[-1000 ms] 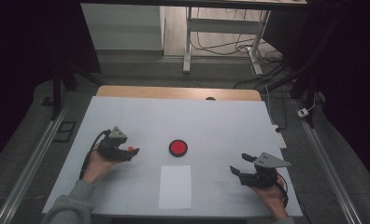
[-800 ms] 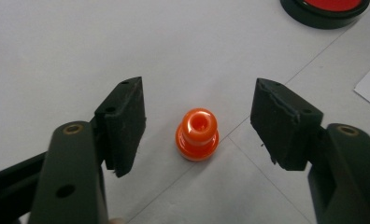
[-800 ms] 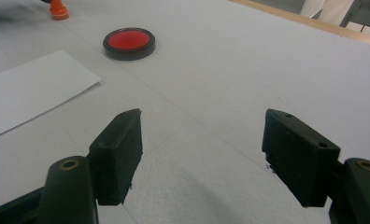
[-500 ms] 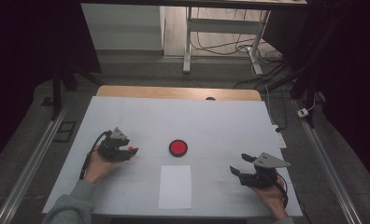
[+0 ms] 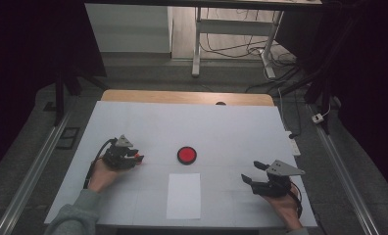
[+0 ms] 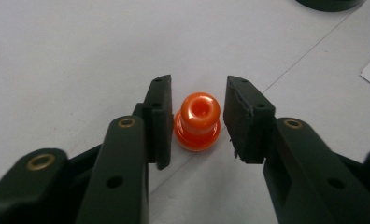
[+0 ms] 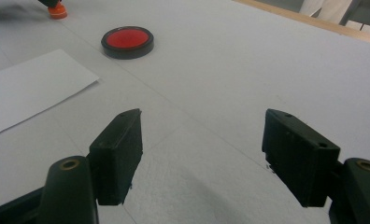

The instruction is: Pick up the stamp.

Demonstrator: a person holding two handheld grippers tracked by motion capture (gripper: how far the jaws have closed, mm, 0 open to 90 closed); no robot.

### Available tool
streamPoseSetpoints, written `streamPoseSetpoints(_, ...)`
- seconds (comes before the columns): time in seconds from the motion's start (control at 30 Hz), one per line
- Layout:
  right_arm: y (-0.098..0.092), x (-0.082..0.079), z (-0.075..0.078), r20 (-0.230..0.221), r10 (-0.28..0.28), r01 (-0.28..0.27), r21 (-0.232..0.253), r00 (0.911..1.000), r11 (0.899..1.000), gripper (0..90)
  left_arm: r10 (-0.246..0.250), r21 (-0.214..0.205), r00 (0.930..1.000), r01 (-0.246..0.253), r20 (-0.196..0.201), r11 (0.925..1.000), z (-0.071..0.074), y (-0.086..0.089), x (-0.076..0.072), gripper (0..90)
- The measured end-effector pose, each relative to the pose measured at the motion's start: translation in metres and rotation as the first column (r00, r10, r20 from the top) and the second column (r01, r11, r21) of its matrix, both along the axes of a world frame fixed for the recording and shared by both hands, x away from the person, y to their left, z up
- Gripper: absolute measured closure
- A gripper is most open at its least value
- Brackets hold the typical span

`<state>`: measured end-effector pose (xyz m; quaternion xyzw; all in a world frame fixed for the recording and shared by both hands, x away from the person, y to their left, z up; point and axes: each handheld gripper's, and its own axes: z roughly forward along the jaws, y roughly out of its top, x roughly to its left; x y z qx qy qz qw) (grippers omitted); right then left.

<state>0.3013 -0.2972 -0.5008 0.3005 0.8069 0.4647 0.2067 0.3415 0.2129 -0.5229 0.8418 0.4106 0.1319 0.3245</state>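
A person sits at a white table [image 5: 148,122] with a two-jaw tool in each hand. The left tool [image 6: 196,123] is set low around a small orange peg [image 6: 197,122], a knob-topped piece standing upright on a wider round base. The peg sits directly between the jaws, its long axis vertical, pointing up from the table. The jaws have just been closing in on it; the left pad looks to be at or almost at the base, while a narrow strip of table shows between the peg and the right pad, so the grip is not yet made. In the high view the peg [image 5: 138,158] lies at the left tool's tips, left of a red disc in a black rim [image 5: 186,154] at mid-table and a white sheet of paper [image 5: 183,195] nearer the person. The right tool [image 5: 254,172] rests well apart at the right, jaws wide and empty. The left hand is plainly nearer.
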Motion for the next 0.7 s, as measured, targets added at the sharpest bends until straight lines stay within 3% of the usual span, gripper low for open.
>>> streamPoseSetpoints(0.2, 0.0004, 0.0000, -0.0003, 0.001, 0.001, -0.001, 0.001, 1.0000, 1.000, 28.7, -0.002, 0.005, 1.0000, 0.002, 0.001, 1.0000, 0.0000, 0.0003, -0.0002, 70.8)
streamPoseSetpoints(0.7, 0.0001, -0.0001, -0.0002, 0.001, -0.001, 0.001, -0.003, 1.0000, 1.000, 28.7, -0.005, 0.019, 0.9999, 0.005, 0.013, 0.9998, 0.0009, 0.0003, -0.0010, 72.7)
